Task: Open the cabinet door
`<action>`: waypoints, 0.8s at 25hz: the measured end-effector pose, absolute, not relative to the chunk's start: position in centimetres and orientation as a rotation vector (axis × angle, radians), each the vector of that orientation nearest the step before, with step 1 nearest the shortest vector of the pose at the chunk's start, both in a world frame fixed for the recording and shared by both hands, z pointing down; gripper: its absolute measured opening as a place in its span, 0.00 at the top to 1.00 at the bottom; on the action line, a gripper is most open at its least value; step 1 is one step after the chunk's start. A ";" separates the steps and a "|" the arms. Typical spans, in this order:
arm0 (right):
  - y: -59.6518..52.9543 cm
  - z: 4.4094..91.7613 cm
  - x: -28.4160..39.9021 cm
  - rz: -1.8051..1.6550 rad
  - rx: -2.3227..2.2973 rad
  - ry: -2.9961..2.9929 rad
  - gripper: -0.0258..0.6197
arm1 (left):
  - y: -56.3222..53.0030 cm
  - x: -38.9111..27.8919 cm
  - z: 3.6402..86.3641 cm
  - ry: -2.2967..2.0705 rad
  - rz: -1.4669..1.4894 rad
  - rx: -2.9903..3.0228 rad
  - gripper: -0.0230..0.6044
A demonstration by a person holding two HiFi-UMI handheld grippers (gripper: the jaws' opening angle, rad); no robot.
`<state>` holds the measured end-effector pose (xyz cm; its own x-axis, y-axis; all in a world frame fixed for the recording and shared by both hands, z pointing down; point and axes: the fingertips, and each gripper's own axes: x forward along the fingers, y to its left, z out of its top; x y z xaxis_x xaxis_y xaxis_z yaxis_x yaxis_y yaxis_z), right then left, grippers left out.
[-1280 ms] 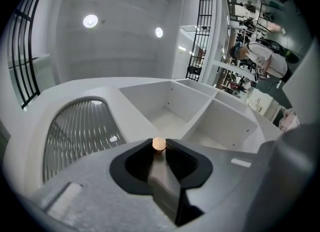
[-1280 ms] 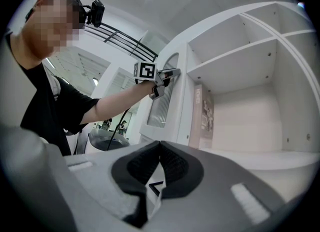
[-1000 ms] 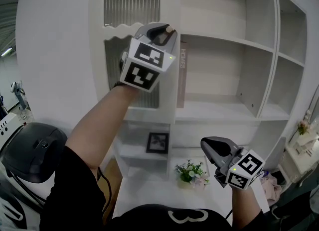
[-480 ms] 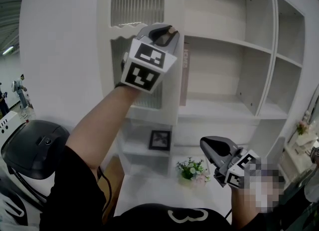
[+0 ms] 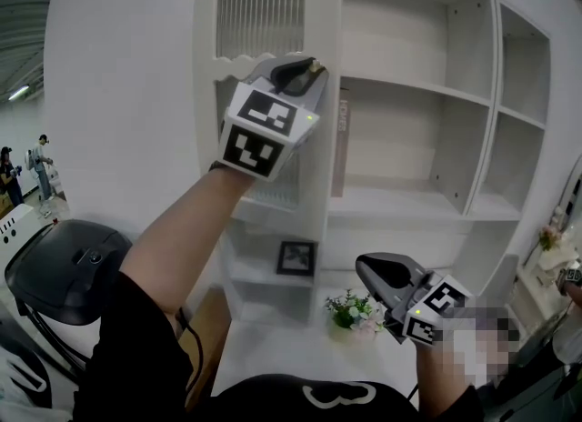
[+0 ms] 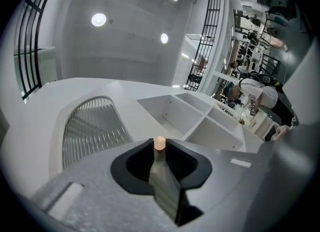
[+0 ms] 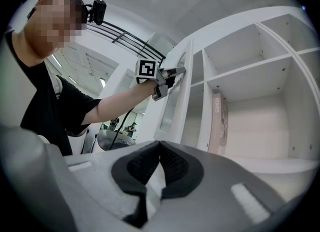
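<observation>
The white cabinet door (image 5: 323,11), with its arched ribbed-glass panel (image 5: 262,6), stands swung out from the shelf unit. My left gripper (image 5: 306,69) is raised at the door's free edge and shut on its small peach knob (image 6: 159,143). The door's edge (image 6: 165,188) runs between the jaws. From the right gripper view, that gripper (image 7: 172,72) is seen clamped on the door (image 7: 172,103). My right gripper (image 5: 371,270) hangs low at the right, with its jaws shut tip to tip (image 7: 160,144) and nothing between them.
Open white shelves (image 5: 427,93) sit behind the door, with a book (image 5: 343,138) upright at the left of one. Lower down are a picture frame (image 5: 295,257) and a small flower pot (image 5: 350,309). A black chair (image 5: 64,270) stands at the left.
The door has swung a little further out, and my left gripper has moved with it, still on the knob. My right gripper has drifted slightly left.
</observation>
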<state>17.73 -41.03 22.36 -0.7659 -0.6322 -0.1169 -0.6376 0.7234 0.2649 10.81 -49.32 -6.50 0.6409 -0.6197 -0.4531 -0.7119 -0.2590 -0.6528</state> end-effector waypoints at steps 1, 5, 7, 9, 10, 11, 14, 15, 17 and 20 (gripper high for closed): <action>-40.9 22.3 17.6 0.459 -1.066 2.899 0.96 | -49.0 10.7 -6.5 1.041 0.133 -1.969 0.84; -40.4 22.2 16.9 0.465 -1.056 2.897 0.96 | -47.8 10.0 -6.5 1.024 0.146 -2.001 0.84; -40.2 22.2 16.5 0.465 -1.050 2.897 0.96 | -47.3 9.5 -6.4 1.019 0.153 -2.023 0.85; -40.0 22.1 16.2 0.466 -1.048 2.897 0.96 | -46.8 9.0 -6.4 1.017 0.158 -2.039 0.84; -39.9 22.0 16.0 0.469 -1.047 2.897 0.96 | -46.5 8.8 -6.4 1.013 0.161 -2.043 0.85; -39.7 21.9 15.9 0.472 -1.047 2.895 0.96 | -46.1 8.6 -6.4 1.007 0.163 -2.045 0.84; -39.3 21.4 15.5 0.483 -1.044 2.881 0.96 | -45.2 8.0 -6.5 0.991 0.176 -2.059 0.84; -39.2 21.2 15.4 0.486 -1.043 2.875 0.96 | -44.8 7.7 -6.5 0.985 0.184 -2.067 0.84; -38.9 20.9 15.1 0.492 -1.042 2.865 0.96 | -44.1 7.2 -6.5 0.974 0.201 -2.085 0.84; -38.5 20.8 14.4 0.497 -1.037 2.863 0.96 | -43.1 6.2 -6.5 0.962 0.222 -2.108 0.84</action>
<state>14.36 -38.47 20.79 -0.7726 -0.6143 -0.1602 -0.6324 0.7224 0.2797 6.24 -43.08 -6.50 0.6967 -0.5615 -0.4464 -0.7005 -0.3986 -0.5920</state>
